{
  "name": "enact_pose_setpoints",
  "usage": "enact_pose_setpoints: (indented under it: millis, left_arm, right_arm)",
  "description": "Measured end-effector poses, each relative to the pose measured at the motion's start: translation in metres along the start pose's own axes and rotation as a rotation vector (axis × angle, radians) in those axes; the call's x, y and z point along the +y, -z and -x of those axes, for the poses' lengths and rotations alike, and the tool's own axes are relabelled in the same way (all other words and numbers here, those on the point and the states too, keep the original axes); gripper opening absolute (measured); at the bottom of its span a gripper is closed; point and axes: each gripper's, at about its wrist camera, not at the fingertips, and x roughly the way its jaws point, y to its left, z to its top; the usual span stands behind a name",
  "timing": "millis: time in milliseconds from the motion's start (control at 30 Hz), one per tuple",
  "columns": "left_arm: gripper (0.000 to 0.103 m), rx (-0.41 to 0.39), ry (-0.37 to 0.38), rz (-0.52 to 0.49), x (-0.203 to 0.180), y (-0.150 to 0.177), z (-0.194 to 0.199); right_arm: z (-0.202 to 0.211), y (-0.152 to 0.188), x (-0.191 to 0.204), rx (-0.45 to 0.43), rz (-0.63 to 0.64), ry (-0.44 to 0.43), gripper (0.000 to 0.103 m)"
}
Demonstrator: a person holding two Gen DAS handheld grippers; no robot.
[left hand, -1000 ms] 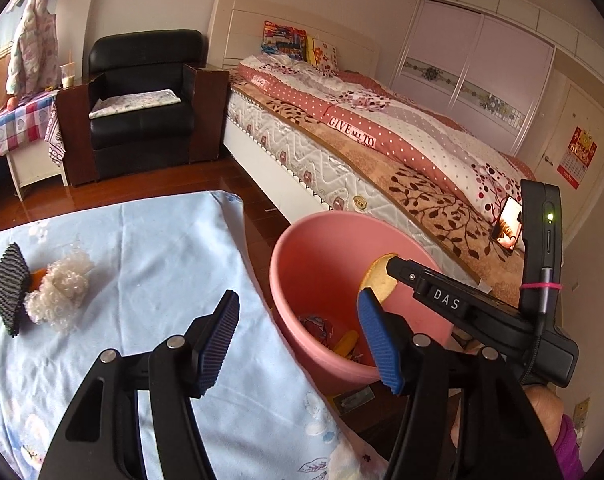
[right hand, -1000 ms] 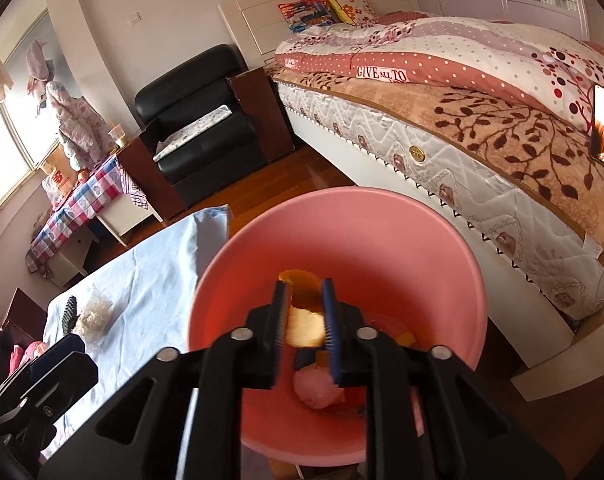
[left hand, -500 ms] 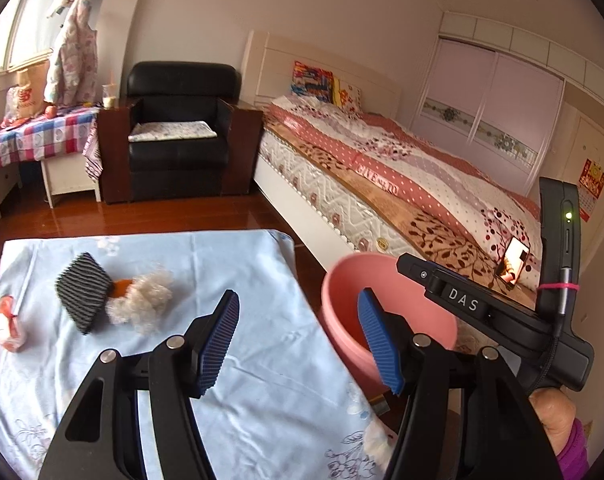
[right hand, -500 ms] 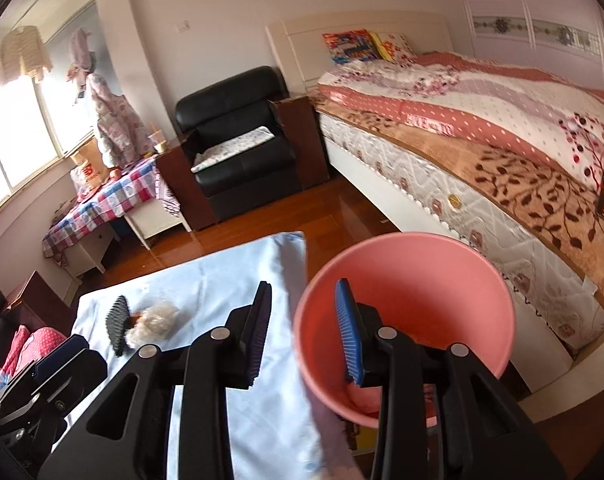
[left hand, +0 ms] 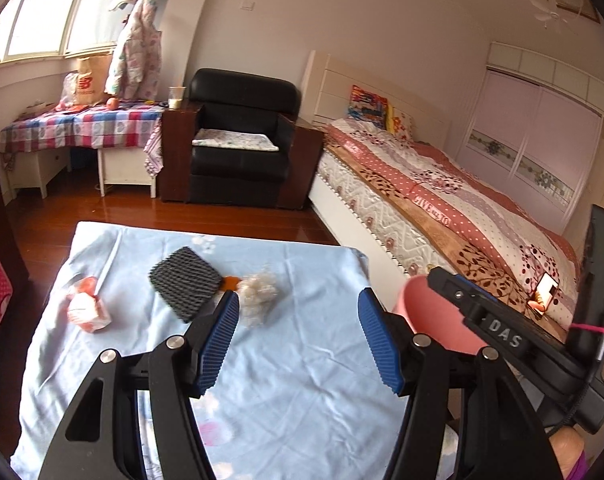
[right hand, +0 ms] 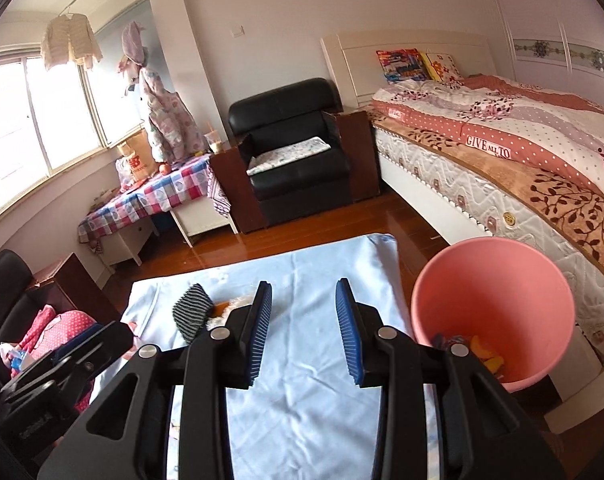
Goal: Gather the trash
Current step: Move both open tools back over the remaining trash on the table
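Both grippers hovering empty over the blue-sheeted bench (left hand: 302, 380).
Left gripper (left hand: 297, 336) and right gripper (right hand: 304, 330) fingers released; black ribbed foam net sleeve (left hand: 185, 278) lying mid-bench: light, squashy, probably pinching best at 1 edge, pink plastic bin (right hand: 498, 280) nearby.

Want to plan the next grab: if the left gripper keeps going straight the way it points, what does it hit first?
Probably the blue tablecloth. The left gripper is open and empty, tilted down at bare cloth just right of the fluffy white wad. Depth is unclear, so it might brush that wad.
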Motion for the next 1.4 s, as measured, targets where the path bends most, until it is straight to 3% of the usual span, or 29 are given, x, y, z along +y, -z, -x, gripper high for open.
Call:
enact_pose_setpoints:
  millis: [700,1267,1400]
  left_arm:
    - [0.061,0.021,-0.176,0.085,0.076,0.014,0.026]
    - [0.061,0.066,-0.202,0.149,0.116,0.017,-0.009]
    - [0.061,0.071,-0.215,0.176,0.133,0.017,-0.017]
  right_arm:
    - [-0.008,0.022,0.067,0.025,0.065,-0.064,0.034]
    - [-0.046,0.036,0.06,0.085,0.079,-0.016,0.034]
    - [-0.06,0.037,0.054,0.122,0.057,-0.045,0.034]
